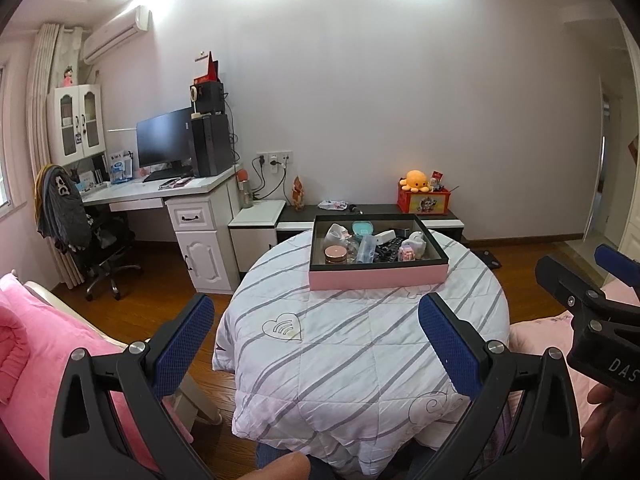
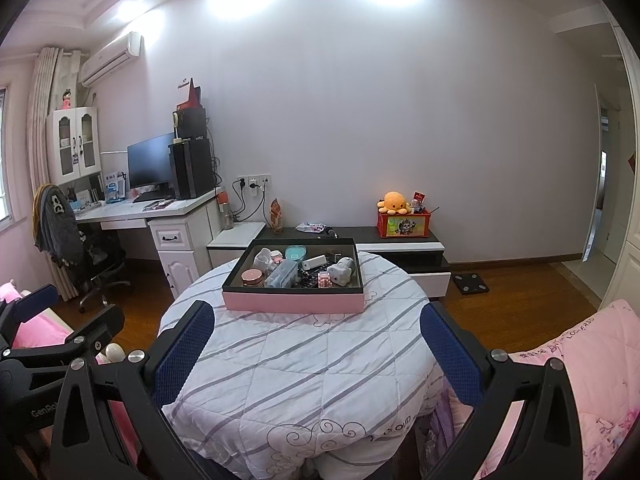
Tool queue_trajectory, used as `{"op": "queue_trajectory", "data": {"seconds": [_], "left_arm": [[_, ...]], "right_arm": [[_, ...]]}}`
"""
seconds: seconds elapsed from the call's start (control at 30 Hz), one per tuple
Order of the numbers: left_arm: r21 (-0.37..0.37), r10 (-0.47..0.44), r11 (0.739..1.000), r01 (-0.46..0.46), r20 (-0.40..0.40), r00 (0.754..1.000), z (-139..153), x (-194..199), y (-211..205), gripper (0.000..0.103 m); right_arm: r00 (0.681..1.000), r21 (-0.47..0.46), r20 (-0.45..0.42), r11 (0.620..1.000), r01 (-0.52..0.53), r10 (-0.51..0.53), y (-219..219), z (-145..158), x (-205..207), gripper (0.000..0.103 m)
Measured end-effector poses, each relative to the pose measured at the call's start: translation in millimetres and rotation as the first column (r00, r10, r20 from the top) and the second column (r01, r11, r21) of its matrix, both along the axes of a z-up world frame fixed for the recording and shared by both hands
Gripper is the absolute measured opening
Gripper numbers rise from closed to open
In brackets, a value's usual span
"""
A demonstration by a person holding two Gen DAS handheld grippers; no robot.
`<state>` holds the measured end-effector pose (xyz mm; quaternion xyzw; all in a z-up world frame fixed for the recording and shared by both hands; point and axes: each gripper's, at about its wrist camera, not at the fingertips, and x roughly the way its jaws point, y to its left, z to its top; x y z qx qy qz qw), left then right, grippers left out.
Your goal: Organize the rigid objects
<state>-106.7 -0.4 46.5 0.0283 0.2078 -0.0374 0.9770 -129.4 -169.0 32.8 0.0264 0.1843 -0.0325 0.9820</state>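
Note:
A pink box with a dark inner rim [image 1: 378,276] [image 2: 294,304] sits at the far side of a round table covered by a white striped quilt [image 1: 360,344] [image 2: 304,360]. It holds several small items: a copper-lidded jar [image 1: 335,255] [image 2: 252,278], a teal case [image 1: 362,227] [image 2: 295,253], a clear bottle [image 1: 366,249], white pieces and a dark keypad. My left gripper [image 1: 316,312] is open and empty, well short of the box. My right gripper [image 2: 316,320] is open and empty too, just before the box.
A white desk with a monitor [image 1: 164,142] and an office chair [image 1: 100,240] stand at the left. A low cabinet [image 1: 372,220] behind the table carries a red box with an orange plush [image 1: 416,182]. Pink bedding [image 1: 36,340] [image 2: 568,380] lies on both sides.

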Motion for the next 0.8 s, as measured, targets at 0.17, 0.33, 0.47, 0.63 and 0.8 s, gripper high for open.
{"op": "queue_trajectory", "data": {"seconds": [0.17, 0.33, 0.47, 0.63, 0.8], "left_arm": [[-0.004, 0.001, 1.0, -0.001, -0.004, 1.0, 0.1, -0.2, 3.3, 0.103], [-0.003, -0.003, 1.0, 0.003, -0.006, 1.0, 1.0, -0.2, 4.6, 0.103], [-0.003, -0.003, 1.0, 0.003, -0.007, 1.0, 1.1, -0.1, 4.4, 0.103], [-0.004, -0.004, 1.0, 0.004, -0.009, 1.0, 0.1, -0.3, 4.9, 0.103], [0.01, -0.006, 1.0, 0.006, 0.003, 1.0, -2.3, -1.9, 3.4, 0.103]], "right_arm": [[1.0, -0.001, 0.0, 1.0, 0.0, 0.0, 0.1, 0.0, 0.1, 0.103], [1.0, -0.002, 0.0, 1.0, -0.001, 0.001, 0.3, 0.1, 0.0, 0.103], [1.0, -0.003, -0.002, 1.0, -0.003, 0.003, 0.4, -1.7, 0.5, 0.103], [1.0, -0.003, -0.003, 1.0, -0.003, 0.003, 0.2, -2.1, 0.7, 0.103], [1.0, -0.004, -0.003, 1.0, -0.003, 0.003, 0.2, -2.1, 0.7, 0.103]]}}
